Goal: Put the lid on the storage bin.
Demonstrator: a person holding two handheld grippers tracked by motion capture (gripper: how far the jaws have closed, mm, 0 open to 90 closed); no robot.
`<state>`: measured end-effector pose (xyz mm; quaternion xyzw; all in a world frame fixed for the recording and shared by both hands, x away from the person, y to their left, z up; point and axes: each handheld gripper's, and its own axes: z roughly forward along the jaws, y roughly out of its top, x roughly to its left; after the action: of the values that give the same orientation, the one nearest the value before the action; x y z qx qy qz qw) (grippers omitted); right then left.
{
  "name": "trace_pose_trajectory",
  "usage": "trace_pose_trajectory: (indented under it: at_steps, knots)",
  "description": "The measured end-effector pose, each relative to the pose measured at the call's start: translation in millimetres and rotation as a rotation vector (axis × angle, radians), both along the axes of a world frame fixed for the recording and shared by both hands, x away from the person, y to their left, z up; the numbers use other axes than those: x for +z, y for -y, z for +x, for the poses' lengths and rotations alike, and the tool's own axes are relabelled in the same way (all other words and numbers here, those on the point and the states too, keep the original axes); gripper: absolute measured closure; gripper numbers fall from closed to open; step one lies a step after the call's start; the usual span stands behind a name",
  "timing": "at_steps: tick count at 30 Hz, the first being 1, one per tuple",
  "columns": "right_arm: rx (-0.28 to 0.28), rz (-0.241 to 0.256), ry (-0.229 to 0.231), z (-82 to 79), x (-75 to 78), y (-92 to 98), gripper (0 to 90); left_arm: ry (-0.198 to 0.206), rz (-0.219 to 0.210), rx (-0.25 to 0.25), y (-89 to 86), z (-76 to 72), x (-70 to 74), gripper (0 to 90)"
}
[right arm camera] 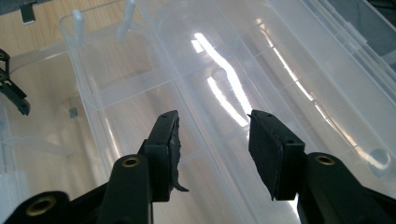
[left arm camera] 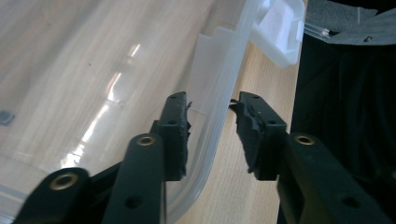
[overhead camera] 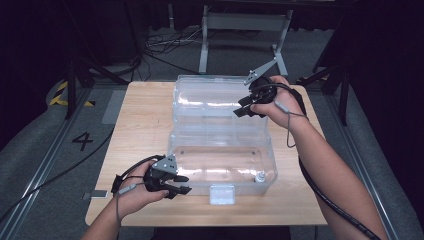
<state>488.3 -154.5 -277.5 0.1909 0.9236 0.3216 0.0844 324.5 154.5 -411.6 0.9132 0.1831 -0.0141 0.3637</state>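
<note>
I am working at a wooden table (overhead camera: 145, 125) with a clear plastic box (overhead camera: 222, 172) that is lying open in front of me, its long axis running from left to right. The lid (overhead camera: 220, 107) is lying back flat on the far side of the box.

My left tongs (overhead camera: 181, 184) are standing at the near left corner of the box. In the left gripper view the two jaws are open with a narrow gap, and the rim of the box (left arm camera: 219, 126) is passing between them, not yet pinched.

My right tongs (overhead camera: 243, 106) are hanging over the right part of the lid, open wide and holding nothing.

I think the coming move is closing the box. The lid lies directly under the right tongs, so the right hand is nearer to lift it, while the left steadies the box.

The white latch (overhead camera: 222, 194) is hanging at the near wall.
</note>
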Motion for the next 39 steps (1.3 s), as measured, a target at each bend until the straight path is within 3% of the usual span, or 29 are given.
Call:
trace_pose_trajectory:
  at_steps: [4, 9, 16, 18, 28, 33, 39]
  knots:
    - [0.009, -0.022, -0.014, 3.8, -5.8, -7.1, 54.0, -0.007, -0.012, 0.005, 0.4, 2.0, -1.0, 74.3]
    - [0.020, -0.046, -0.016, 6.7, -10.5, -13.6, 54.6, -0.004, -0.013, -0.001, 0.5, 2.2, -1.1, 75.8]
    - [0.039, -0.072, -0.035, 7.1, -12.9, -17.2, 72.2, -0.007, -0.013, 0.002, 0.1, 2.4, -1.2, 75.8]
    - [0.045, -0.073, -0.033, 5.0, -12.5, -18.3, 77.3, -0.009, -0.015, 0.002, 0.0, 2.7, -1.3, 75.8]
    - [0.086, -0.101, 0.019, -4.2, -10.4, -19.4, 83.8, -0.015, -0.016, 0.002, -0.2, 3.0, -1.6, 75.8]
    - [0.104, -0.078, -0.008, -10.8, -7.6, -15.6, 84.9, -0.017, -0.016, 0.001, -0.2, 3.3, -1.6, 75.8]
    - [0.140, -0.084, 0.011, -23.3, -3.6, -15.6, 85.7, -0.018, -0.014, 0.002, -0.1, 3.3, -1.5, 75.7]
